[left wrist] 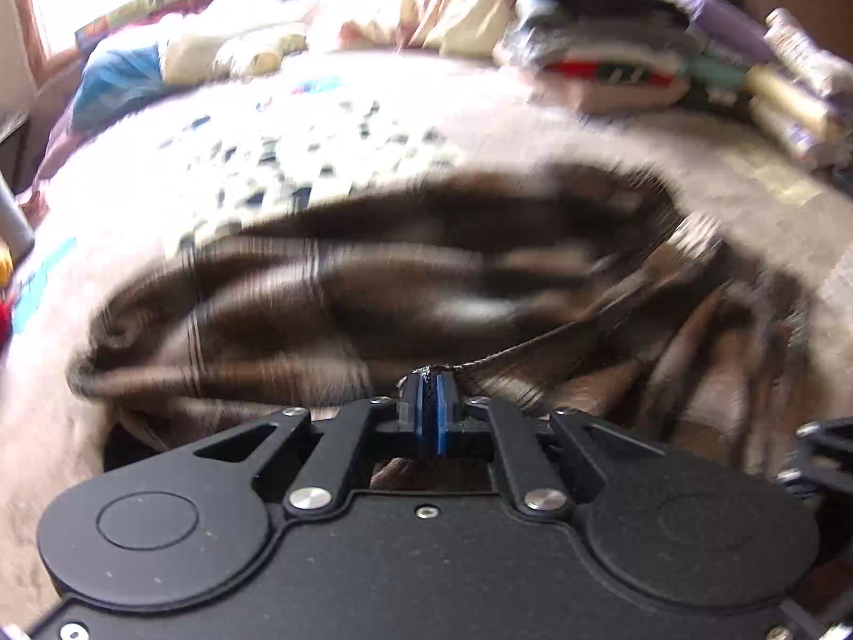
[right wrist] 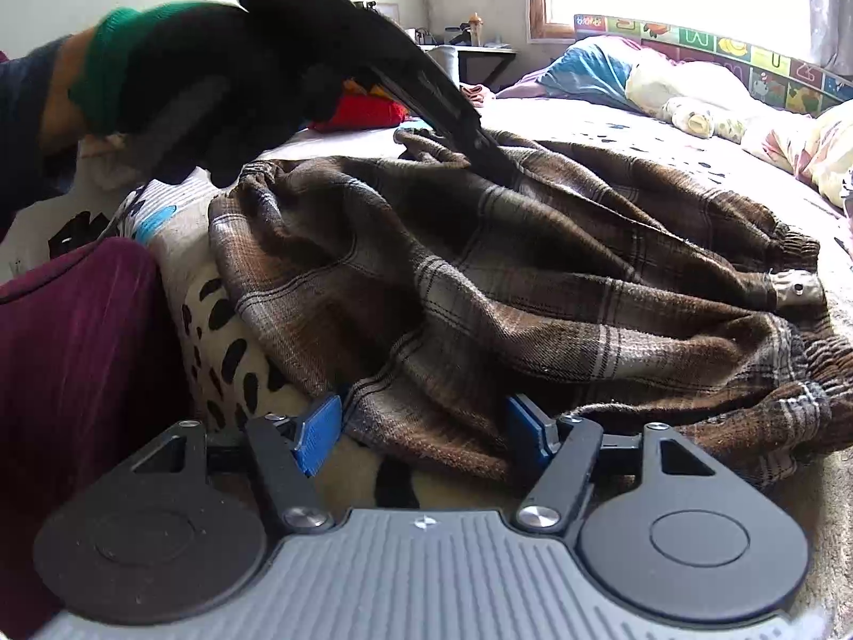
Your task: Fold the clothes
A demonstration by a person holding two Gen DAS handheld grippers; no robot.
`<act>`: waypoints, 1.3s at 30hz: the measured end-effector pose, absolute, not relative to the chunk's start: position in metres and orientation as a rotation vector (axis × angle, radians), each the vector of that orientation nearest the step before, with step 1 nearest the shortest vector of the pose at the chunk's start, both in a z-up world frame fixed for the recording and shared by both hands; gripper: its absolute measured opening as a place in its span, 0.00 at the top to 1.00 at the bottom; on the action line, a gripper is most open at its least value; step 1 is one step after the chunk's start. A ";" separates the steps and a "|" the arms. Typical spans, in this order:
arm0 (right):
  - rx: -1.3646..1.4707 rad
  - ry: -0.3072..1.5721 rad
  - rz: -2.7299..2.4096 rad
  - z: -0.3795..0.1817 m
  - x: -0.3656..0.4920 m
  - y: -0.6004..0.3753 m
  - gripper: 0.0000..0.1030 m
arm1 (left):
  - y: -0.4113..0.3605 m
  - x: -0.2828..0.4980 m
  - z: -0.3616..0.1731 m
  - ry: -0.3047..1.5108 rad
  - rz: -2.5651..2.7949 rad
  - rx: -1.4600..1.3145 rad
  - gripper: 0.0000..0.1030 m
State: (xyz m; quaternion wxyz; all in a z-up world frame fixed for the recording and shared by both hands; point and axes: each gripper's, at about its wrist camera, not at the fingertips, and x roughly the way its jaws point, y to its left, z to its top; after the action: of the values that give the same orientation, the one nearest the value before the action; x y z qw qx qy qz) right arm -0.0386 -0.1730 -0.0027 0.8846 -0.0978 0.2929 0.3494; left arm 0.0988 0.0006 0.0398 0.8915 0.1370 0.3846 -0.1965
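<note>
Left wrist view is motion-blurred, so the far side of the shirt [left wrist: 373, 277] is smeared and the folded pile [left wrist: 613, 58] behind it is hard to count. One brown plaid shirt lies crumpled on the bed [right wrist: 586, 122]. Left gripper [left wrist: 429, 400] is clamped on a shirt edge. Right gripper [right wrist: 426, 434] has jaws apart, a fold between the pads [right wrist: 318, 434], not pinched. Gloved hand [right wrist: 181, 90] blocks the upper left; one maroon cloth [right wrist: 80, 373] is cut off at left.
</note>
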 end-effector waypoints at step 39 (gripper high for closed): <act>-0.111 0.534 0.695 0.012 -0.006 -0.137 0.45 | 0.122 0.013 0.038 0.813 0.082 0.215 0.64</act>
State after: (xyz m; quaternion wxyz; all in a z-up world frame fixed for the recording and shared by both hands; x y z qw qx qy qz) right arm -0.0061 -0.1372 0.0123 0.9041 -0.0538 0.2584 0.3361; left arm 0.0127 0.1220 0.0376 0.9121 0.1045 0.3944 0.0398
